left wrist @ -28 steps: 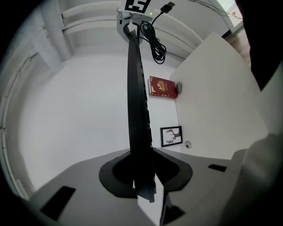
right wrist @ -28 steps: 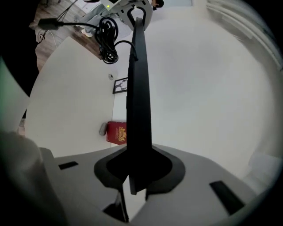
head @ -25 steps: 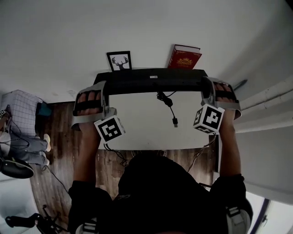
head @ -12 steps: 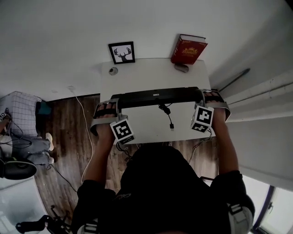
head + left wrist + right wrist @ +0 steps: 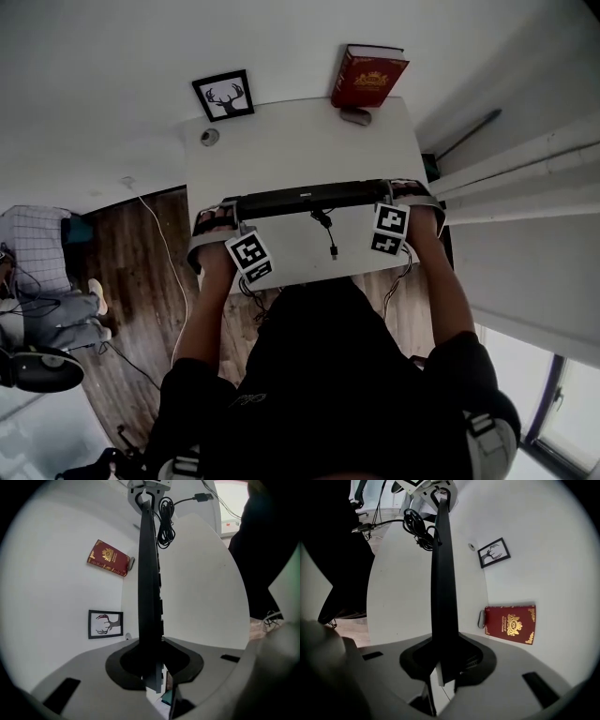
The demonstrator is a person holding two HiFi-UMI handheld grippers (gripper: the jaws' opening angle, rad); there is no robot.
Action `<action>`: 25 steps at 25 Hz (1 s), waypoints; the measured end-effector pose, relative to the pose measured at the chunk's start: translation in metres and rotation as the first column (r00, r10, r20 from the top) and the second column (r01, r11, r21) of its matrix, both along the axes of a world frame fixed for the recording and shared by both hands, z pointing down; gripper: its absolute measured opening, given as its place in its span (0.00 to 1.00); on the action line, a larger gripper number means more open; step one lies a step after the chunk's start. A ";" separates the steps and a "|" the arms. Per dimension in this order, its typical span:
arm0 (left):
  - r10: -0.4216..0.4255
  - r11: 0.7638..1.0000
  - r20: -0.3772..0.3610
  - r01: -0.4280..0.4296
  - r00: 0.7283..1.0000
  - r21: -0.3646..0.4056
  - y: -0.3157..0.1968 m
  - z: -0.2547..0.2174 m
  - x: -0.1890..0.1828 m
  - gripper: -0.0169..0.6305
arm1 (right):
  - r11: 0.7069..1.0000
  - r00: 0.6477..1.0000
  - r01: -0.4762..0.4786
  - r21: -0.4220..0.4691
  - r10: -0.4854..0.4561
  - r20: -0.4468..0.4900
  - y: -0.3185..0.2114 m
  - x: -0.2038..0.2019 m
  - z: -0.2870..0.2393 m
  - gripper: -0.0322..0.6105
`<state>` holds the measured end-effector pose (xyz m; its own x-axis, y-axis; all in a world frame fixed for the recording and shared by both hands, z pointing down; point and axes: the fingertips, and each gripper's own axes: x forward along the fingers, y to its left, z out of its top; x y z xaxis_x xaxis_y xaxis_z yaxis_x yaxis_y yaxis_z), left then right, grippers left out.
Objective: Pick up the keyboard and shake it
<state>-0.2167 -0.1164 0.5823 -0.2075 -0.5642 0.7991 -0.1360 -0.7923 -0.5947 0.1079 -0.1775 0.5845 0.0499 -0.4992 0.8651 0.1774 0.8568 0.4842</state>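
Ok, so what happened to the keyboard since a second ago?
The keyboard came down, from up by the book and deer picture to over the near half of the table. The left gripper and right gripper stayed clamped on its ends, its cable still dangling. Book and picture did not move.

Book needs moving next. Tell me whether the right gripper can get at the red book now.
Probably not yet: the right gripper is shut on the keyboard's end. Otherwise the way looks free; only a small grey object lies before the red book.
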 end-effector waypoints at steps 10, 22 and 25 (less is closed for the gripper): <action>0.013 0.968 -0.051 -0.025 0.999 -0.248 0.003 0.043 0.017 0.16 | 0.967 1.000 0.008 -0.254 -0.012 -0.016 -0.006 0.014 0.056 0.19; 0.032 0.908 -0.132 -0.084 0.991 -0.410 -0.011 0.074 0.033 0.15 | 0.905 1.000 0.000 -0.425 0.004 0.008 -0.001 0.023 0.096 0.19; 0.019 0.905 -0.146 -0.079 0.989 -0.418 -0.018 0.072 0.032 0.15 | 0.923 0.998 0.008 -0.384 0.014 0.056 -0.019 0.021 0.096 0.20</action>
<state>-0.1851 -0.1342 0.6546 -0.0619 -0.1745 0.9827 -0.1461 -0.9724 -0.1818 0.1285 -0.1967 0.6802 -0.0039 -0.1280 0.9918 0.1566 0.9795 0.1270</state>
